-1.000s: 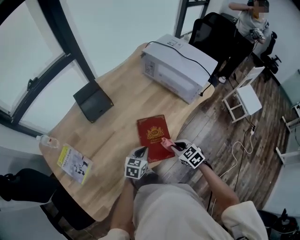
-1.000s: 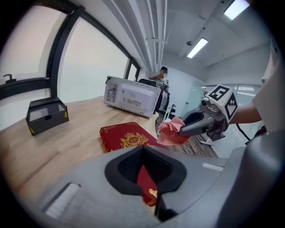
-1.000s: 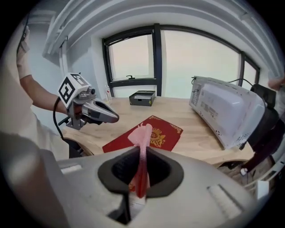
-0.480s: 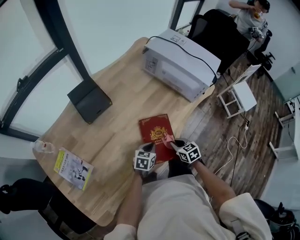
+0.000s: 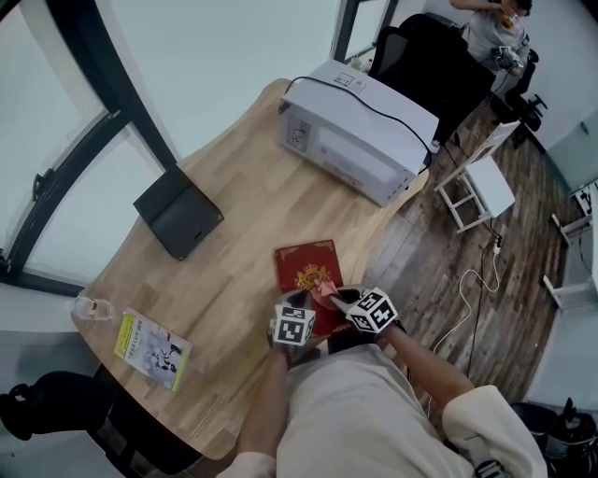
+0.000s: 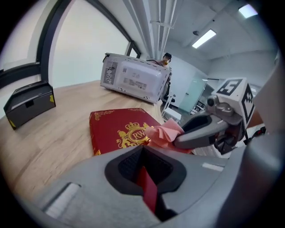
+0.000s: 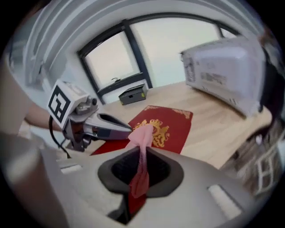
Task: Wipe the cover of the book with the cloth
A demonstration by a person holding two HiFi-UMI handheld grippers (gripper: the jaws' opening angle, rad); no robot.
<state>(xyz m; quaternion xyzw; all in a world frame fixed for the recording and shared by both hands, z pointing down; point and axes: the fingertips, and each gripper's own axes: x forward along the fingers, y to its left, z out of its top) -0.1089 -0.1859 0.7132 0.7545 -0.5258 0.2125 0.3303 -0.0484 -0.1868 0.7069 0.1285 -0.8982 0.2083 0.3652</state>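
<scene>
A red book (image 5: pixel 304 264) with a gold crest lies on the wooden table (image 5: pixel 234 187) near its front edge. The crest shows on the book (image 6: pixel 116 127) in the left gripper view, and the same red book (image 7: pixel 171 122) is in the right gripper view. My left gripper (image 5: pixel 297 302) is shut on the book's near edge; a red strip sits between its jaws (image 6: pixel 142 153). My right gripper (image 5: pixel 331 293) is shut on a pink cloth (image 5: pixel 323 288), whose bunched end rests on the cover beside the crest. That cloth (image 7: pixel 142 133) rises from the right gripper's jaws (image 7: pixel 143 153) and appears as the pink cloth (image 6: pixel 164 133).
A white box-shaped appliance (image 5: pixel 360 138) with a black cable stands at the table's far right. A black case (image 5: pixel 177 211) lies at the left, a yellow booklet (image 5: pixel 152 339) and a plastic bottle (image 5: pixel 93 308) near the left edge. A white stool (image 5: pixel 488 189) and a person (image 5: pixel 486 28) are beyond.
The right gripper has slid the pink cloth a little leftward across the cover, towards the crest. The left gripper keeps its hold on the book's near edge.
</scene>
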